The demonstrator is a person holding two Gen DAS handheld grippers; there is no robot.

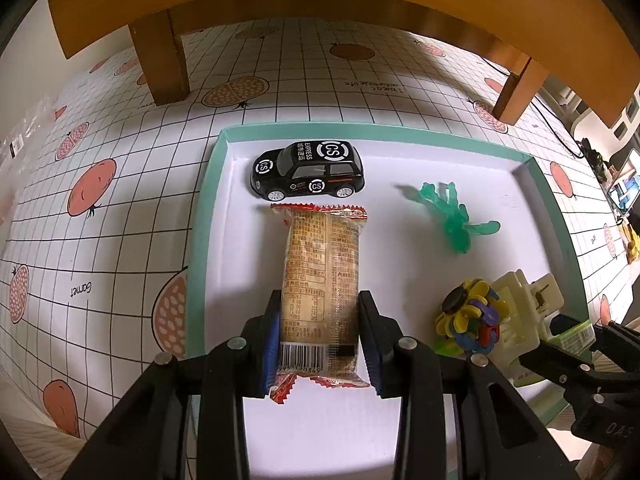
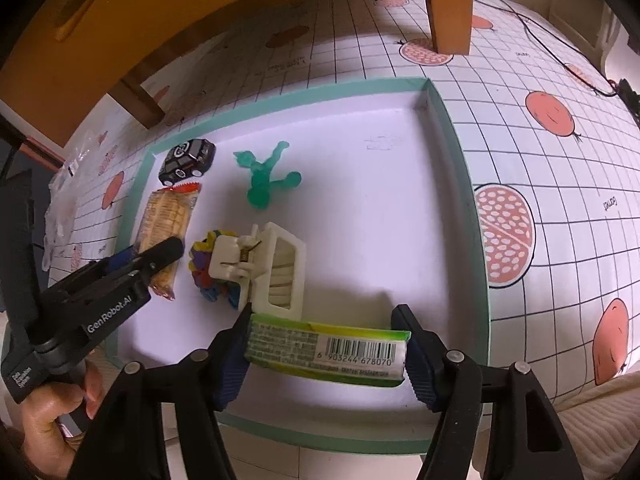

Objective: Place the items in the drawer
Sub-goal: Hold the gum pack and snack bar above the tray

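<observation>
Drawer (image 1: 536,184) already holds both packets, so each claw should simply spread and lift straight up: left gripper (image 1: 319,344) pinches the cracker packet (image 1: 320,280), right gripper (image 2: 326,354) the green pack (image 2: 328,354).

both wrist views look steeply down, close, sharing the drawer (image 1: 208,208) (image 2: 460,152).

In the drawer (image 1: 216,216) the toy car (image 1: 308,174) lies at twelve o'clock of the snack packet (image 1: 320,292) — the figurine (image 1: 452,212) at two (hair clip (image 1: 516,308) at three).
</observation>
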